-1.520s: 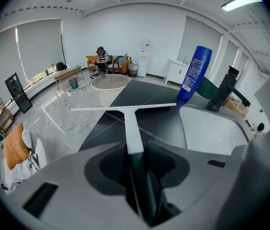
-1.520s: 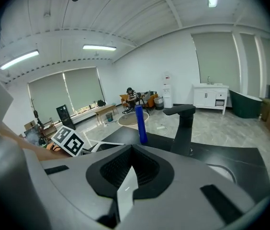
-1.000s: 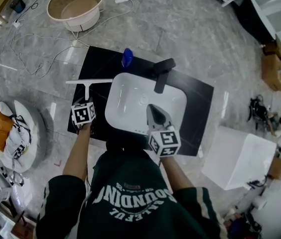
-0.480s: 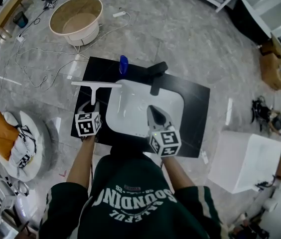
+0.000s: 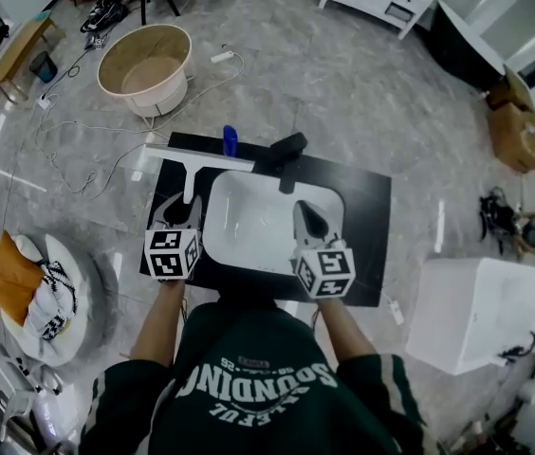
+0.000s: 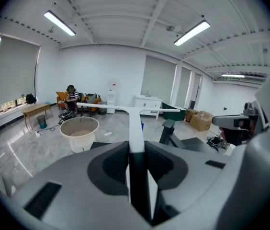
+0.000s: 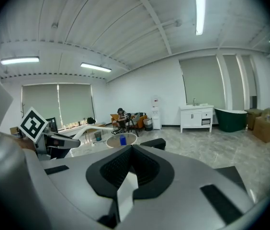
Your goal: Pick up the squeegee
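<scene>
My left gripper (image 5: 189, 210) is squeezed tight on the squeegee (image 5: 194, 165); in the left gripper view the white handle (image 6: 135, 128) sticks straight out from between the jaws, and the long blade runs across its far end; so the squeegee is in my left tool, up in the air, with the blade over the far left part of the black mat (image 5: 367, 218), just near of the blue bottle (image 5: 230, 138) and left of the black tap (image 5: 289, 149); my right gripper (image 5: 307, 218) has its jaws pressed together with nothing in them, and it hangs over the near right side of the white sink (image 5: 249, 224).

I think the job is nearly all done; the grab is made and the squeegee looks lifted off the mat; all that is left, I'd say, is to keep a good hold so the long blade does not tip or swing.

A second ago the squeegee was in the same jaws but lower, with its blade out to the left of the sink and well left of the blue bottle; now my left hand has come up and the blade sits farther away, right next to the bottle; my right gripper has come up a little too; its jaws look just as closed as before.
</scene>
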Tool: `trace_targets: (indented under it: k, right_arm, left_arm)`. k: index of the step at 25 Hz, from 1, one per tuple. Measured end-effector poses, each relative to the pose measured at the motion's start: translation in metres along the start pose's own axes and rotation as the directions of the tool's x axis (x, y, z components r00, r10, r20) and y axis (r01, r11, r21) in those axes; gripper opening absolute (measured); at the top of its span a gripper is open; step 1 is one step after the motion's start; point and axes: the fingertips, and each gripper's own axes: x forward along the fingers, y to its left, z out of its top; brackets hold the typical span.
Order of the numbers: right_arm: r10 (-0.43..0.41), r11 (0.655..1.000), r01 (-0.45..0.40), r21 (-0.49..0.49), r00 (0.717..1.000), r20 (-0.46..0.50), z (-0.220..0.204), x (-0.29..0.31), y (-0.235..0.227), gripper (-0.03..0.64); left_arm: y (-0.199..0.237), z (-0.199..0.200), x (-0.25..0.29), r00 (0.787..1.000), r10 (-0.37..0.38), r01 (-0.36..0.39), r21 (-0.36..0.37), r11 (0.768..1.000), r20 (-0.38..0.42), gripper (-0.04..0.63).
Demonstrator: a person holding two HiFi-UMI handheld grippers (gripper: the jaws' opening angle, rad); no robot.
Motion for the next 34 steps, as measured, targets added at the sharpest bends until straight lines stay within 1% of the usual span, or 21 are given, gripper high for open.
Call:
trace_targets:
  k: [5,9,15,20,34]
  right_arm:
    - [-0.038,0.999,0.037,0.007,0.999,0.035,0.013,-0.011,-0.019,0.000]
    - [-0.063,0.998,0.064,-0.006,0.997,0.044,0.019,-0.017,-0.029,0.000]
    - [-0.070,0.997,0.071,-0.014,0.996,0.063,0.024,-0.023,-0.028,0.000]
    - [-0.058,0.998,0.059,-0.016,0.997,0.059,0.022,-0.025,-0.024,0.000]
    - [-0.035,0.999,0.036,-0.023,0.998,0.050,0.022,-0.019,-0.019,0.000]
  left_arm:
    - [-0.021,0.045,-0.016,0.994,-0.036,0.033,0.029,0.999,0.104,0.089]
    - [-0.032,0.067,-0.025,0.987,-0.054,0.046,0.055,0.997,0.153,0.089]
    - [-0.040,0.069,-0.025,0.988,-0.054,0.036,0.120,0.992,0.148,0.089]
    - [-0.044,0.071,-0.026,0.987,-0.064,0.047,0.116,0.992,0.147,0.089]
    - [-0.043,0.069,-0.023,0.988,-0.065,0.050,0.112,0.992,0.142,0.089]
